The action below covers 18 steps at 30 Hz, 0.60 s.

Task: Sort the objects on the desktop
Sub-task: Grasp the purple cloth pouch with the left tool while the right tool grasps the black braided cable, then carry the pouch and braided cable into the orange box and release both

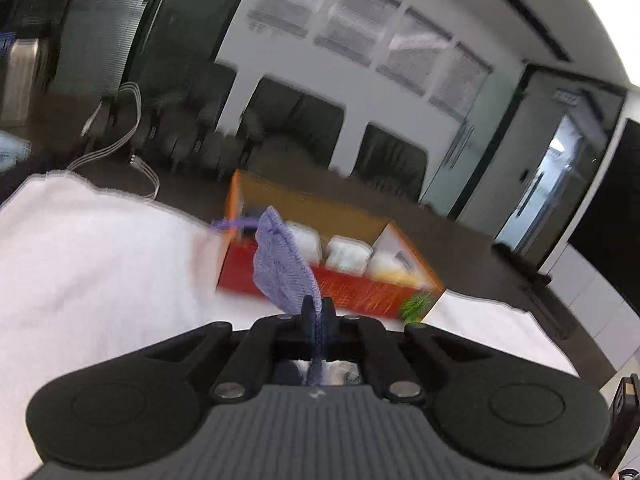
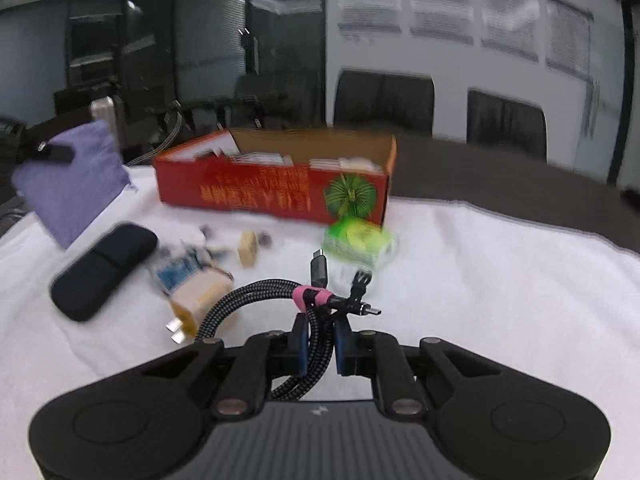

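Pouch [image 1: 282, 264], purple knit, hung limp from the closed left tool [image 1: 317, 312], pinched at one edge, w/ the red box [image 1: 360, 296] just beyond; looked light, soft, floppy, so an edge pinch should hold. Right view: right tool [image 2: 320, 340] clamped the braided cable [image 2: 248, 300] bundle near its pink tie [image 2: 310, 296], above the white-clothed counter [image 2: 500, 300]; cable seemed springy, best taken near the tie.

Motion blur is smearing the red box [image 1: 320, 280] and its white contents at centre frame; the small items [image 2: 208, 264] at lower left of the right wrist view are staying unreadable.
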Tool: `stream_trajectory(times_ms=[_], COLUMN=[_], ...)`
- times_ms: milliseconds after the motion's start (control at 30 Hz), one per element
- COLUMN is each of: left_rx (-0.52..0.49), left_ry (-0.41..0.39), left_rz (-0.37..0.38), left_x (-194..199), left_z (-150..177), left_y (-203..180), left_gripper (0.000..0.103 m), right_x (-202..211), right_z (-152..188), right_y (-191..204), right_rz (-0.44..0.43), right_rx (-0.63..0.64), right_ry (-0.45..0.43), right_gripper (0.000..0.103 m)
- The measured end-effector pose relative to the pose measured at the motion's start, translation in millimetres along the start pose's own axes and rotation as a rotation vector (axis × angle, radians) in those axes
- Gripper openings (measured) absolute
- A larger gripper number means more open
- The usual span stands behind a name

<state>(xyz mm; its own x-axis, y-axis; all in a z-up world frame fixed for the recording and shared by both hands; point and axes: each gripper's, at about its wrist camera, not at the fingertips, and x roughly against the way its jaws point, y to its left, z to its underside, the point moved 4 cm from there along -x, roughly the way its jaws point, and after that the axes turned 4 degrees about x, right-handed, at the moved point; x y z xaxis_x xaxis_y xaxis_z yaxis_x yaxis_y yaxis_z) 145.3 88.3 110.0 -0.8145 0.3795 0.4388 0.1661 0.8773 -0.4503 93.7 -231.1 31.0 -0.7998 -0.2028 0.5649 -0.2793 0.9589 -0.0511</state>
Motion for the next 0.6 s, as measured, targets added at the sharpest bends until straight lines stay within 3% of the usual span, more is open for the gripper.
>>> stream_trajectory(times_ms=[133,200,267,300,433,533,600], left_rx=[-0.032,-0.051,-0.075,-0.081,-0.112,-0.116,-0.116], left_ry=[-0.032,-0.02,-0.009,-0.005,0.01,0.033,0.05], left_rz=[0.073,0.09,0.113,0.118,0.131,0.127,0.123], left_x=[12,13,12,12,13,4,-3], left_z=[-4,3,10,13,23,30,35], left_y=[-22,-31,-40,-42,-48,-49,-50], left_gripper=[0.003,0.003,0.003,0.003,0.003,0.003,0.003], right_x=[23,26,27,30,34,24,21], right_z=[-8,-4,10,17,43,54,55], right_y=[4,8,22,27,42,41,44], right_rz=[-0.011,-0.055,-0.21,-0.226,-0.209,-0.176,-0.155], right_rx=[0.08,0.119,0.196,0.214,0.312,0.263,0.243], right_ry=[-0.071,-0.019,0.102,0.123,0.136,0.165,0.105], right_gripper=[0.012,0.012,0.012,0.011,0.013,0.023,0.024])
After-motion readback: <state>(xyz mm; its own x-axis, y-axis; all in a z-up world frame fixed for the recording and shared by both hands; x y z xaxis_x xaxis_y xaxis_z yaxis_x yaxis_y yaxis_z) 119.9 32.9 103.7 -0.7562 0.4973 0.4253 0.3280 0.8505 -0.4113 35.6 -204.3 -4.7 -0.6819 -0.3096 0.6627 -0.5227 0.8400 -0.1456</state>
